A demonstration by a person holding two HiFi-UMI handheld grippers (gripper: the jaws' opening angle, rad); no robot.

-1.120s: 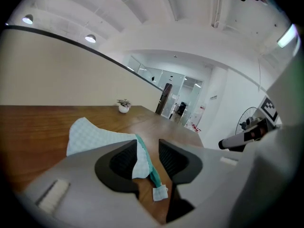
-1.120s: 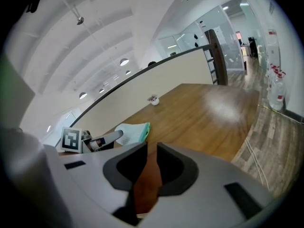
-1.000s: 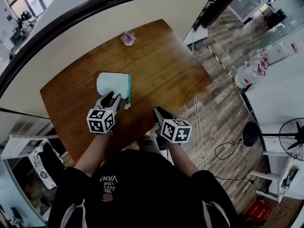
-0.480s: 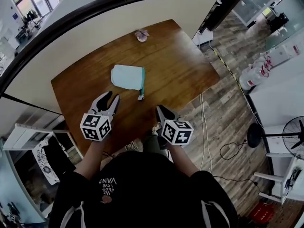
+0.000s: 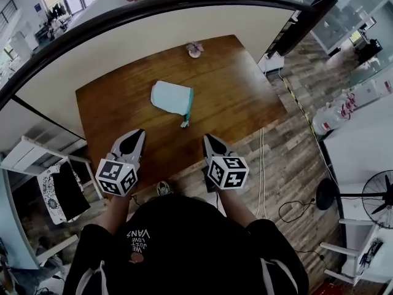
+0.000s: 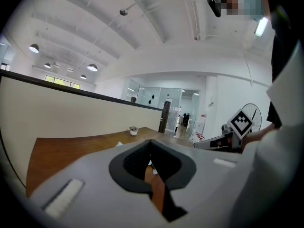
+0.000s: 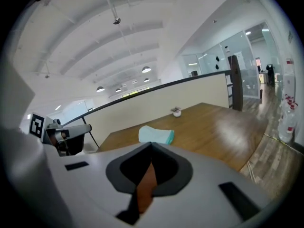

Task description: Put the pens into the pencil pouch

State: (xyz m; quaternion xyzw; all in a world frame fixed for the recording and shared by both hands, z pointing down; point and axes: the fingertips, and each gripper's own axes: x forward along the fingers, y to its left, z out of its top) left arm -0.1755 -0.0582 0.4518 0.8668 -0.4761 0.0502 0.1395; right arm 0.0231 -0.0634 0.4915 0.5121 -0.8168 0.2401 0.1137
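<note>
Out in the middle of the bench [image 5: 236,97] lies the pencil pouch [image 5: 169,96], pale blue with a greener edge on its right side, and a little tag [image 5: 184,125] sits just beside its near corner. Far behind it, close to the far edge, stands a small plant pot [image 5: 195,50]. My left claw [image 5: 131,141] hangs over the near edge of the bench on the left, and my right claw [image 5: 212,144] hangs over the near edge on the right. Both are well apart from the pouch. Both claws are squeezed all the way closed with nothing between the jaws. I can see no pens anywhere on the bench, and none in my claws. I think the pens may already be inside the pouch, but I cannot see into it, so I cannot be sure. It looks like a pause with no step in hand. If a pen needs to go in, my next move would be to find it, spread one claw wide, and use the other claw to hold the pouch mouth so it does not slide.
</note>
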